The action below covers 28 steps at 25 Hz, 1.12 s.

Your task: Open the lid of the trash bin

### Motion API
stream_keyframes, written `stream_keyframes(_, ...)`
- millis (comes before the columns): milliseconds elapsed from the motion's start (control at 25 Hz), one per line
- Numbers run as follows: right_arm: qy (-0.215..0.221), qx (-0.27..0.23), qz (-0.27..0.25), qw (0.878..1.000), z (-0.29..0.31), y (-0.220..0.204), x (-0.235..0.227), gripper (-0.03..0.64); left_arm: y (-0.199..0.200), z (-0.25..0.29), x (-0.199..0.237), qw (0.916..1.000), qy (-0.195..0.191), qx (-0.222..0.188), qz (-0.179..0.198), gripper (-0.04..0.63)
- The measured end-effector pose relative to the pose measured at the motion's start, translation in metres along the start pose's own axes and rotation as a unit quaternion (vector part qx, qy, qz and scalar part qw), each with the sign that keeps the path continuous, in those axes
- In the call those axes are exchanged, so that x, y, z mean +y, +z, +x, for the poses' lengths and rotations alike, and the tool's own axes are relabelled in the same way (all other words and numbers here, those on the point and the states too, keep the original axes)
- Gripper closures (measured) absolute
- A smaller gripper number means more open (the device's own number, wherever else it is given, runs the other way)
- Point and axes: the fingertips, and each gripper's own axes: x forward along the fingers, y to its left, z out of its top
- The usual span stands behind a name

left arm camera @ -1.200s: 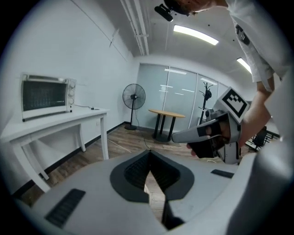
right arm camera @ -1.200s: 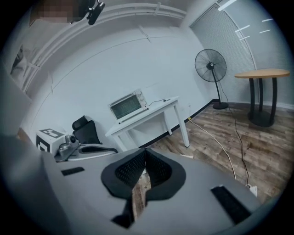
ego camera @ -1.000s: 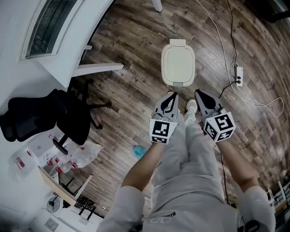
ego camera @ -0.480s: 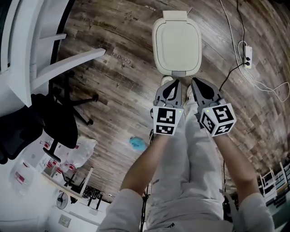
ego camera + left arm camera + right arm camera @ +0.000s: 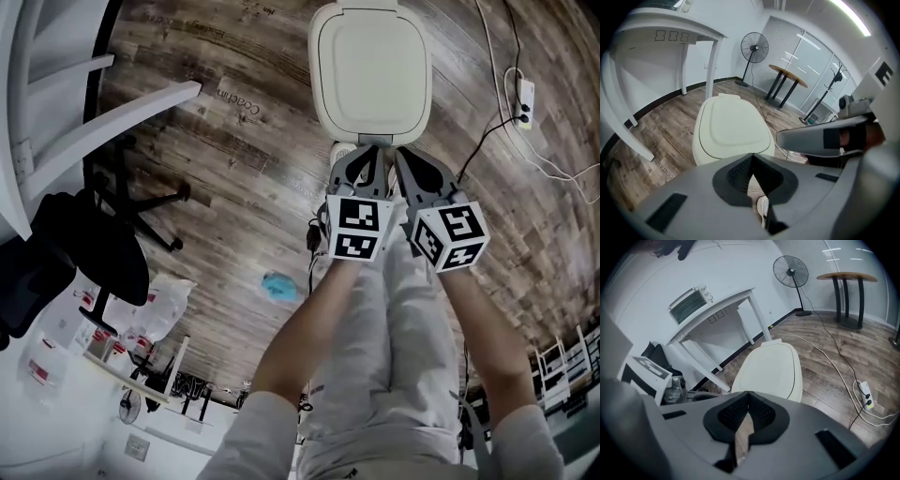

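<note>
A cream trash bin [image 5: 370, 75] stands on the wood floor at the top of the head view, its lid down. It also shows in the left gripper view [image 5: 731, 126] and the right gripper view [image 5: 771, 369]. My left gripper [image 5: 367, 155] and right gripper [image 5: 401, 157] are held side by side, with their tips just short of the bin's near edge. Both are shut with nothing between the jaws. In the gripper views the left gripper [image 5: 751, 155] and the right gripper [image 5: 748, 393] point at the lid's front.
A white desk [image 5: 56, 84] and a black office chair [image 5: 84, 253] stand to the left. A power strip [image 5: 525, 98] with cables lies right of the bin. A blue object [image 5: 277, 286] lies on the floor. A standing fan [image 5: 754, 47] and a round table [image 5: 787, 77] are beyond.
The person has stepped towards the bin, which now looks larger and closer. Both shut grippers have moved forward to its near edge.
</note>
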Motion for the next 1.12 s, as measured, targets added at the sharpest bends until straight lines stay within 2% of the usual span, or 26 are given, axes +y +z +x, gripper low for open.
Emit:
stream_keyframes(680, -0.003, 0.013, 0.02, 1.0, 0.014, -0.02, -0.012, 0.6, -0.023, 0.026, -0.001, 0.9995, 0.007, 0.03, -0.008, 0.595)
stream_keyframes(1120, -0.004, 0.006, 0.03, 1.0, 0.005, -0.019, -0.015, 0.6, -0.026, 0.028, -0.001, 0.9992, 0.023, 0.028, 0.014, 0.595)
